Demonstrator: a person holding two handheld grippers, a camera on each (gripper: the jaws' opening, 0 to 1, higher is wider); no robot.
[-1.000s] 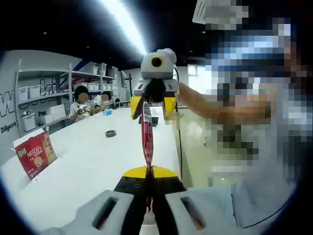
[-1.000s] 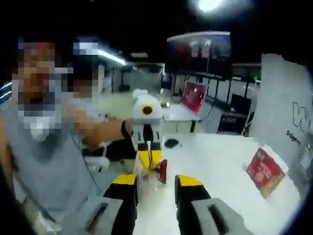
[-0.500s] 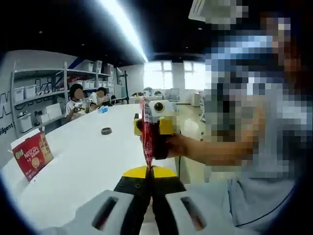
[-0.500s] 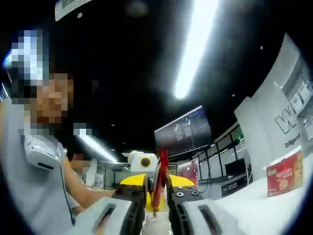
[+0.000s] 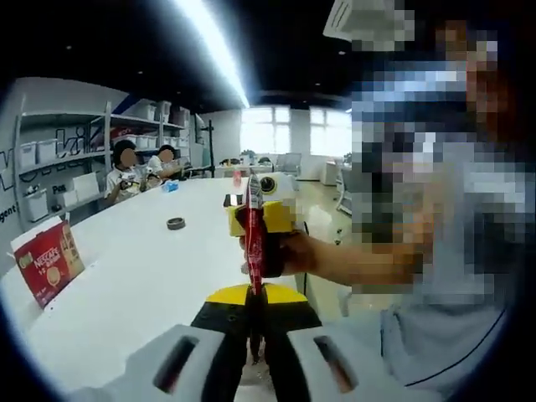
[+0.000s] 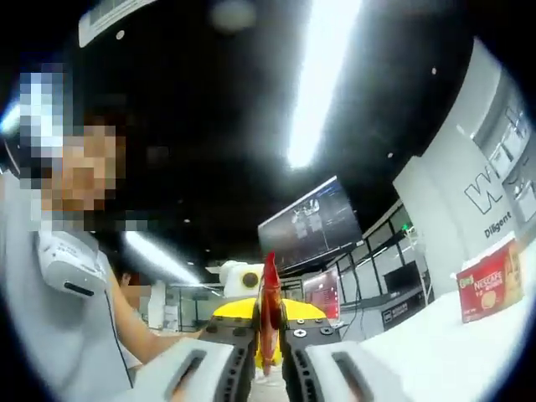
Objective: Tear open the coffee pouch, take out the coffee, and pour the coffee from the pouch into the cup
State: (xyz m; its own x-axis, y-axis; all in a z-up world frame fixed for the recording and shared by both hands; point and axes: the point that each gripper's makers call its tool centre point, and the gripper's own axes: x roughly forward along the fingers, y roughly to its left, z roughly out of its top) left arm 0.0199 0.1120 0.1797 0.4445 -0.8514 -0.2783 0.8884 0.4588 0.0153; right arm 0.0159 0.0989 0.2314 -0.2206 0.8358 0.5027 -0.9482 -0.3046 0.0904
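A red coffee stick pouch (image 5: 254, 230) stands upright over the white table (image 5: 142, 285), held at both ends. My left gripper (image 5: 255, 294) is shut on its lower end, the yellow jaw tips pressed together around it. Just beyond, my right gripper (image 5: 260, 219) sits across the pouch's upper part, with a person's hand (image 5: 297, 254) behind it. In the right gripper view, the right gripper (image 6: 269, 312) is shut on the pouch (image 6: 270, 293), whose red tip sticks up above the jaws. No cup is in sight.
A red Nescafe box (image 5: 48, 261) stands at the table's left edge, and shows again at the right (image 6: 489, 284). A dark tape roll (image 5: 175, 223) lies farther along the table. Two people sit at the far end by shelves (image 5: 59, 163). The holder's body is close on the right.
The right gripper's jaws have gone from apart to shut on the pouch. Its view tipped up from the table to the ceiling. The left gripper kept its hold.
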